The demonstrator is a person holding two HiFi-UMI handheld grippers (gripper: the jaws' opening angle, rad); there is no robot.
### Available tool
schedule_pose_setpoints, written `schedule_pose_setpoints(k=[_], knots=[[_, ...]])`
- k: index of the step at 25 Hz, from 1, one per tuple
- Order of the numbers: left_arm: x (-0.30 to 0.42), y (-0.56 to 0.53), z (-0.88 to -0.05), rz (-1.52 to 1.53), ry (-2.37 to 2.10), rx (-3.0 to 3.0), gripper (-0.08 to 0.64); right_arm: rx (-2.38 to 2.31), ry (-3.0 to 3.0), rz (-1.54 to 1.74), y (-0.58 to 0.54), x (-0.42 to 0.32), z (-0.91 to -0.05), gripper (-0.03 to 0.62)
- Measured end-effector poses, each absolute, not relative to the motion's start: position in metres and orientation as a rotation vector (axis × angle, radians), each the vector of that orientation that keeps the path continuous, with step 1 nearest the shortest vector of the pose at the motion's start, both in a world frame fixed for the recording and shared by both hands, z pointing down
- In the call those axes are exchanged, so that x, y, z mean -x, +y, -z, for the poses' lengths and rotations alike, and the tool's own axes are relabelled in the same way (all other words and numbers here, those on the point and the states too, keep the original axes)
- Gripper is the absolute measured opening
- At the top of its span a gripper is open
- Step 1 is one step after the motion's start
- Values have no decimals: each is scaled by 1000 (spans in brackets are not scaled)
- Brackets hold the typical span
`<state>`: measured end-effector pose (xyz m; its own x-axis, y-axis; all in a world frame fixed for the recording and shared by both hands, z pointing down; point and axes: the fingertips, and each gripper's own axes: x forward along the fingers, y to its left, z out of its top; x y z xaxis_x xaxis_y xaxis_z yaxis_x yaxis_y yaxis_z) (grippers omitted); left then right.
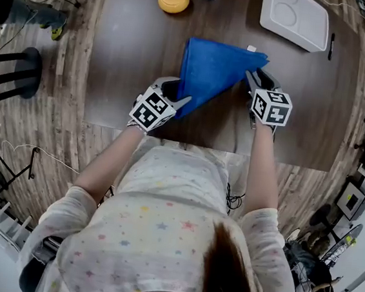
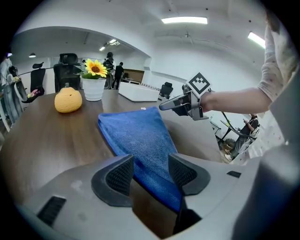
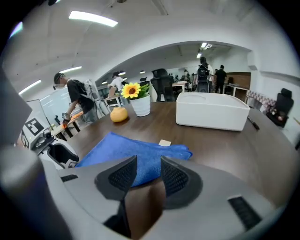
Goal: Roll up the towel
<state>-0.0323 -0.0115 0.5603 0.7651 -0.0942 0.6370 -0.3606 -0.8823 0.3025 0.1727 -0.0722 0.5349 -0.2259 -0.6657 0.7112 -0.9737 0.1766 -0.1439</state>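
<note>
Counter (image 1: 123,64): dark wood-grain top directly in front of you; carries every item below.

Towel (image 1: 210,70): blue, folded, lying flat at ctr of the counter. In the head view it is wide at the far side and tapers to a point toward your left tool (image 2: 151,172). No roll formed yet.

Tray (image 1: 296,18): white, w/ compartments, at the far right of the counter, well apart from the towel.

Left tool: jaws stand wide apart. The towel's narrow near end runs btwn the two pads. The cloth lies on the counter, not lifted, and no clamping is seen.

Your right tool (image 3: 149,174): jaws apart, gap narrower than the left's. Its tips sit at the towel's right-hand edge. Blue cloth shows in the gap just past the pads, w/ bare counter nearer. No pinch is seen, and contact w/ the cloth can't be confirmed.

Orange round item (image 1: 174,0): at the far side of the counter, beside the potted sunflower (image 2: 93,79). Both stand well apart from the towel.

Tag (image 1: 250,49): small, pale, at the towel's far right corner.
</note>
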Motion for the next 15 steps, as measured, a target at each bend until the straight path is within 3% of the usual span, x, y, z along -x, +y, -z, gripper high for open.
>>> schedule_pose_setpoints(k=[11,15], knots=[[20,-1,-570,-932,-361,-2478,212,-1675,-1943,-1066,-79,-189,-568,178],[16,-2,-569,-925,-379,-2461,212,-1634,-1949,-1038,-93,-189,-568,128]])
